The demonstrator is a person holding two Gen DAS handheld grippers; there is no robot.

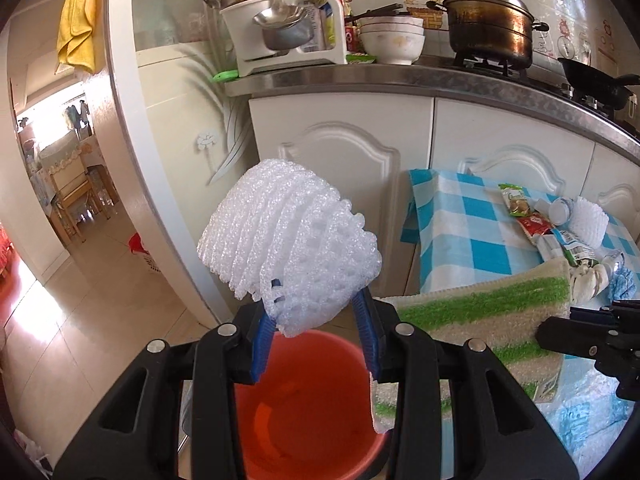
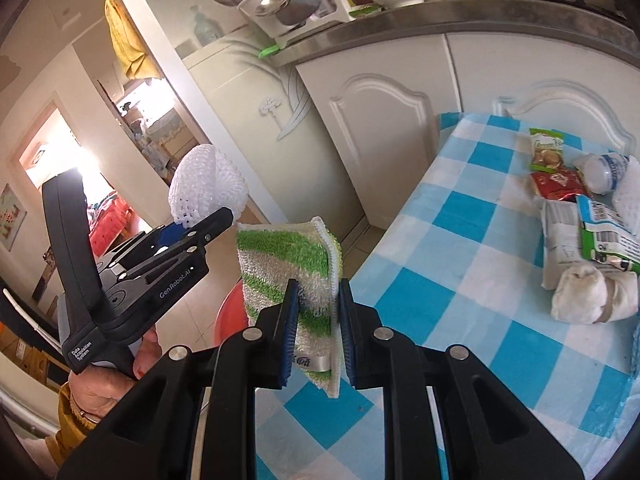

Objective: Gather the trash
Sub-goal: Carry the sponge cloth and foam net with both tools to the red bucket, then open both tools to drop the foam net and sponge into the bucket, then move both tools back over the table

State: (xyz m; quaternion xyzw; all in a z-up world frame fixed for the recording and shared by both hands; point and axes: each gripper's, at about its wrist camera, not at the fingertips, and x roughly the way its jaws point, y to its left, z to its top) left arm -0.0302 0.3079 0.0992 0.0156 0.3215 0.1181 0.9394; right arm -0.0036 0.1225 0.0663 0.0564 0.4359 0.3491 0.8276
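Observation:
My left gripper (image 1: 316, 312) is shut on a white foam fruit net (image 1: 288, 244) and holds it right above an open orange bucket (image 1: 304, 404). The left gripper and net also show in the right wrist view (image 2: 206, 190). My right gripper (image 2: 320, 300) is shut on a green-and-white striped cloth (image 2: 288, 264), held upright at the table's left edge, above the bucket's rim (image 2: 228, 316). More trash lies on the blue checked table (image 2: 452, 272): snack wrappers (image 2: 548, 156), a crumpled plastic bottle (image 2: 604, 172), a white wad (image 2: 588, 296) and another foam net (image 1: 586, 222).
White cabinet doors (image 1: 344, 184) stand behind the table under a steel counter (image 1: 400, 76) with a utensil rack (image 1: 280, 20), bowls (image 1: 392, 40) and a steamer pot (image 1: 488, 28). A doorway (image 1: 60, 200) opens at left.

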